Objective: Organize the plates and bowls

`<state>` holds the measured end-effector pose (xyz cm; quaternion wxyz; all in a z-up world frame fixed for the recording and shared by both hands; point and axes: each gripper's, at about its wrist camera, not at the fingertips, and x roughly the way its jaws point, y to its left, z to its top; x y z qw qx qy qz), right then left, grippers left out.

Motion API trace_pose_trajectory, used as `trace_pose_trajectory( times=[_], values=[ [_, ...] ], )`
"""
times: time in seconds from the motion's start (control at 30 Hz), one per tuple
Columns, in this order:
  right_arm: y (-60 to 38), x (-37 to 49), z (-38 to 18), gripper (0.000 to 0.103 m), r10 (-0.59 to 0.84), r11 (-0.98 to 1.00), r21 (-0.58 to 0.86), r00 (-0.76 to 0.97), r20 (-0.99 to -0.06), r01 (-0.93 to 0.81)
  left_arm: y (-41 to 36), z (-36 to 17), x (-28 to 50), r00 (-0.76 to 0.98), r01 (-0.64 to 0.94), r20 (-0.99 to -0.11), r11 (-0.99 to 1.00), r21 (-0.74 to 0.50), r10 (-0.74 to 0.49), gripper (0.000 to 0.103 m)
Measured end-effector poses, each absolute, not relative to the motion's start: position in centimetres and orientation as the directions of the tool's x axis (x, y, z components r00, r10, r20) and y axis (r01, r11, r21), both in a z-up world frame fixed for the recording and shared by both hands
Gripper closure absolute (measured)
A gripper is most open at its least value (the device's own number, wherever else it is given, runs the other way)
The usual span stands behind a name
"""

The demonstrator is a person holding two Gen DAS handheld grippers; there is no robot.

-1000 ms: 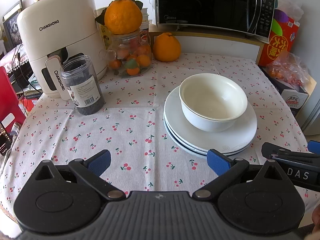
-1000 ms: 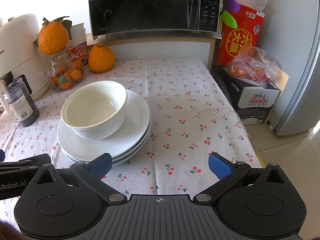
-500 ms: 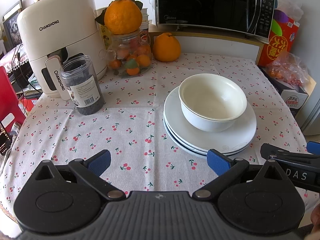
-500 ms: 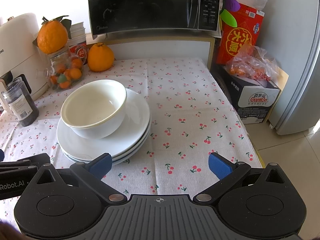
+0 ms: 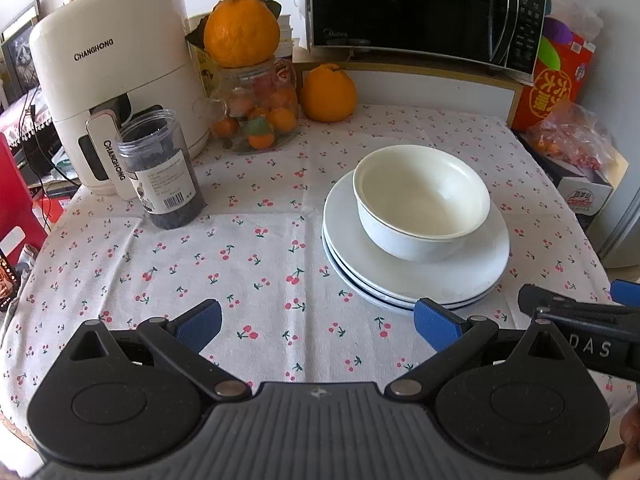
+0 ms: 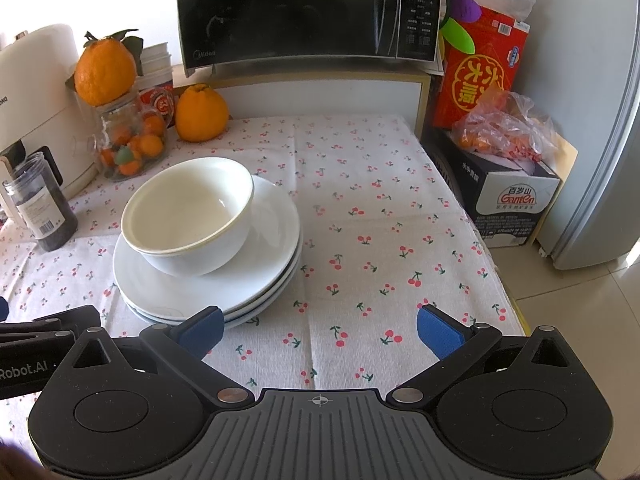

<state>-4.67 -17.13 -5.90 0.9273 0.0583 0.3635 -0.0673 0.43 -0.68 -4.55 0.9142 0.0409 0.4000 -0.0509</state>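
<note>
Nearest: left gripper (image 5: 318, 322), blue pads spread wide, gripping nothing, hovering over the cherry-print tablecloth (image 5: 240, 248); right gripper (image 6: 318, 326), pads likewise spread wide and empty, hovering over the same cloth near the table's front edge, its left pad lying just before the plate stack's rim in the right wrist view. Sitting just beyond both tools, right of centre on the table: stack of white plates (image 5: 472, 276), lower rims showing a thin blue line, exact count hard to tell. Resting on the top plate, set toward its back-left: stacked cream-white bowls (image 5: 422, 208), upright and empty, two nested rims showing in the right wrist view (image 6: 188, 216). Standing further back on the left: clear plastic jar of dark contents (image 5: 162, 168) with a barcode label, just in front of a white Changhong air fryer (image 5: 108, 92). Standing behind these: glass jar of small oranges (image 5: 256, 112), one large leafy orange (image 5: 241, 32) balancing on its mouth; second large orange (image 5: 328, 92) sitting on the cloth beside it. Occupying the far shelf: black Midea microwave (image 5: 424, 8). Sitting off the table's right edge: red printed box (image 6: 478, 68), bagged small fruit (image 6: 500, 128) lying on a Ganten carton (image 6: 504, 200).
</note>
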Motion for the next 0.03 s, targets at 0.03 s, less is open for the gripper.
trace_pose_trajectory(
  times=[0.03],
  values=[
    [-17.21,-4.68,-5.86,0.0,-0.087,0.983,0.059,0.729,-0.679,0.173,-0.58,-4.56,0.5,0.671,0.126,-0.738,0.992,0.029,-0.064,0.0]
  ],
)
